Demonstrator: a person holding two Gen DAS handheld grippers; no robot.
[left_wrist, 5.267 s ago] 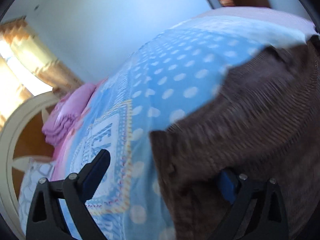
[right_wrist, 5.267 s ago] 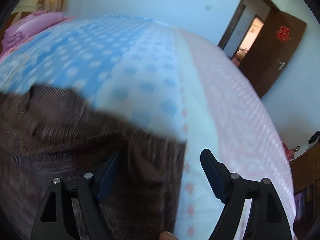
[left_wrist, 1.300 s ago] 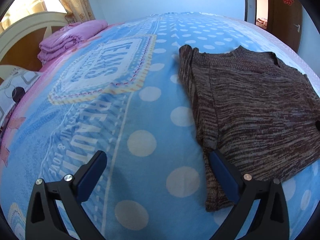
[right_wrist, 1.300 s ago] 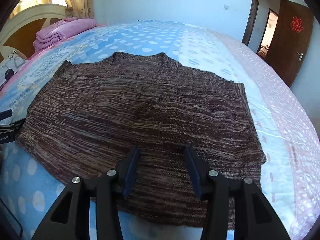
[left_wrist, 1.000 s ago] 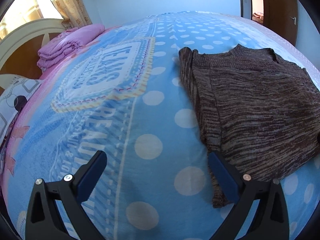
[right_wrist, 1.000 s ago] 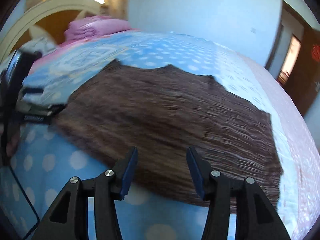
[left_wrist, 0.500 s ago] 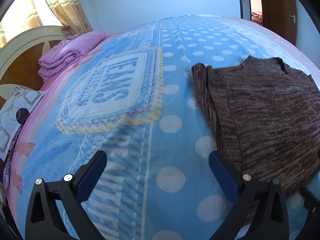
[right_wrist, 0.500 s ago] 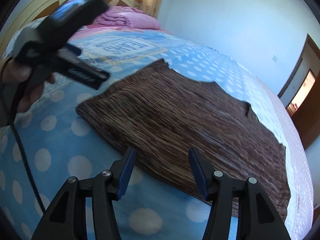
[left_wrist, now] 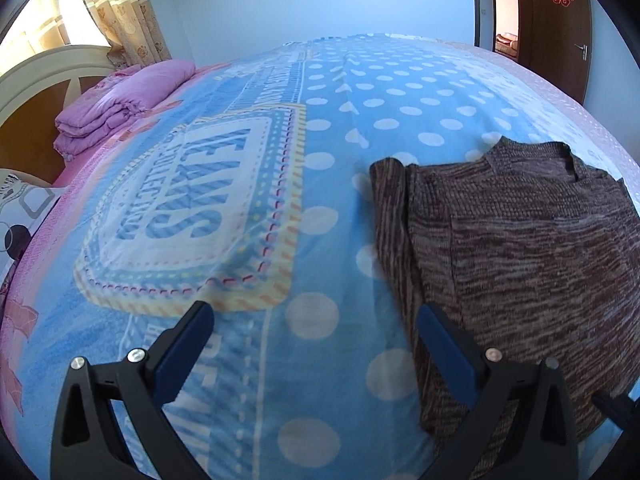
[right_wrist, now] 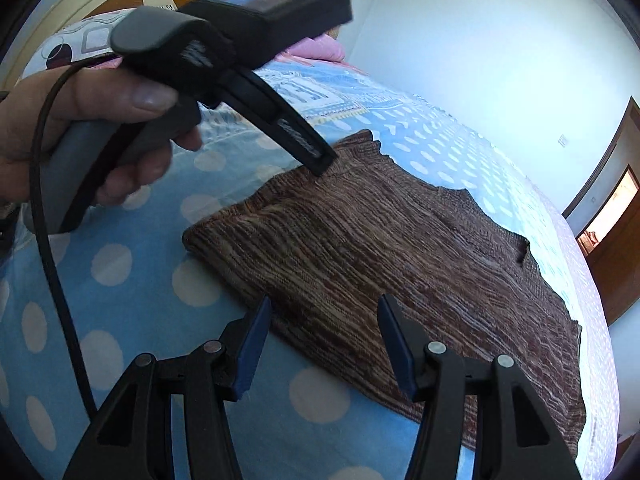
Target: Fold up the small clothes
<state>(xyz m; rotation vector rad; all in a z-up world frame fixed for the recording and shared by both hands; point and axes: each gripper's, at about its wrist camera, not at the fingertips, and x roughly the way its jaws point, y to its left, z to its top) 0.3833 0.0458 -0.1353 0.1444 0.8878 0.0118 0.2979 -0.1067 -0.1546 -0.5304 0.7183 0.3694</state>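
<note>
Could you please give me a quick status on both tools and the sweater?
Left tool open, empty, over the blanket beside the sweater. Right tool open, empty, at the sweater's near edge. Sweater flat, not gripped. Nothing in the way.

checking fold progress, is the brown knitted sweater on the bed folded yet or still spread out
Mostly spread: the brown knitted sweater lies flat on the blue polka-dot bedspread, neckline visible; only its left edge looks doubled over. Neither gripper holds it.

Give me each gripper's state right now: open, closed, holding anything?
Left gripper: open, holding nothing, above the blanket beside the brown sweater.
Right gripper: open, holding nothing, over the sweater's near edge.
</note>
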